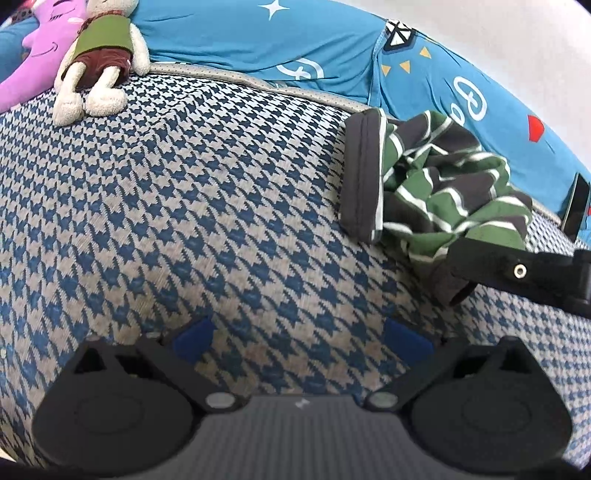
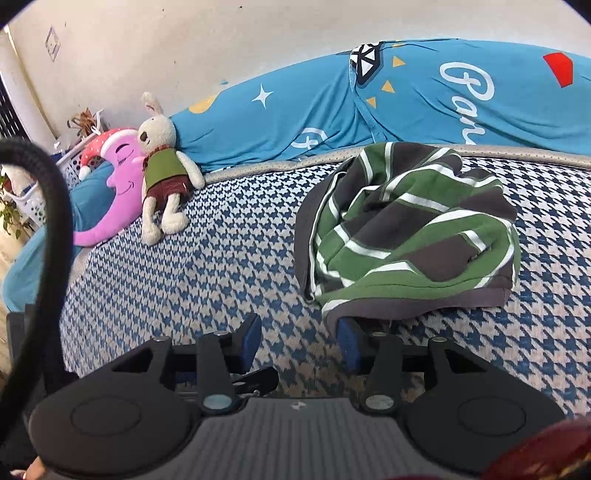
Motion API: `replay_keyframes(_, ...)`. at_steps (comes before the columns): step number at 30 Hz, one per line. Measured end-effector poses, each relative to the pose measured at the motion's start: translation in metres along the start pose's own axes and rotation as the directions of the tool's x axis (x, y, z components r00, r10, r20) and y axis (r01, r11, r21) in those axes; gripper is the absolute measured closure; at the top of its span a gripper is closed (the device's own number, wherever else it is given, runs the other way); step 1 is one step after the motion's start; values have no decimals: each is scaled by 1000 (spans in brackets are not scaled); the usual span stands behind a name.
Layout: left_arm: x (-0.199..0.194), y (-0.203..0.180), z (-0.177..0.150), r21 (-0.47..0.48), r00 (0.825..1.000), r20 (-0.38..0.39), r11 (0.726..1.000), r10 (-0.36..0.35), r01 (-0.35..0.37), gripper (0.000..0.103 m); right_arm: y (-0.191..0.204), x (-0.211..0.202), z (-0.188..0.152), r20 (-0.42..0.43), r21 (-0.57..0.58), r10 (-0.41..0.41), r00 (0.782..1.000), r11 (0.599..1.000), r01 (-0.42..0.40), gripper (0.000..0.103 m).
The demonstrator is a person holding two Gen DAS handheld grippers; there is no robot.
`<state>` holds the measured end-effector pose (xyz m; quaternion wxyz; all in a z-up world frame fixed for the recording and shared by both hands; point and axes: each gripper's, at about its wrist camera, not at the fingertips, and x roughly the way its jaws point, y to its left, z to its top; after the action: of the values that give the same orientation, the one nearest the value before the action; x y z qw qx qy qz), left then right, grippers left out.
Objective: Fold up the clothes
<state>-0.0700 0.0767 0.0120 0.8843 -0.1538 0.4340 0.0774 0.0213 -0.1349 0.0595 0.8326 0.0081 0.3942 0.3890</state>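
While the striped sweater (image 2: 406, 229) lies crumpled on the bed (image 2: 221, 258), I log both jaws released. Right gripper (image 2: 299, 343) at its hem: pinch one layer only.

Left wrist view sits low over the blue-and-beige houndstooth bedcover (image 1: 184, 206), facing the blue printed bolster (image 1: 258, 33). Right wrist view looks the same way, close behind the crumpled green, grey and white striped garment (image 2: 406, 225). Both share the cream plush rabbit (image 2: 162, 173).
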Motion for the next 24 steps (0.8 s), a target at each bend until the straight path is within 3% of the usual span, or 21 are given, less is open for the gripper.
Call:
replay_keyframes(12, 7, -18, -12, 149, 996, -2, 985, 90, -89, 0, -8, -17, -10, 11, 62, -18, 1000, 998, 17, 55)
replay_keyframes(24, 10, -22, -17, 190, 994, 4, 976, 111, -110, 0, -18, -18, -11, 8, 118, -50, 999, 992, 48, 54)
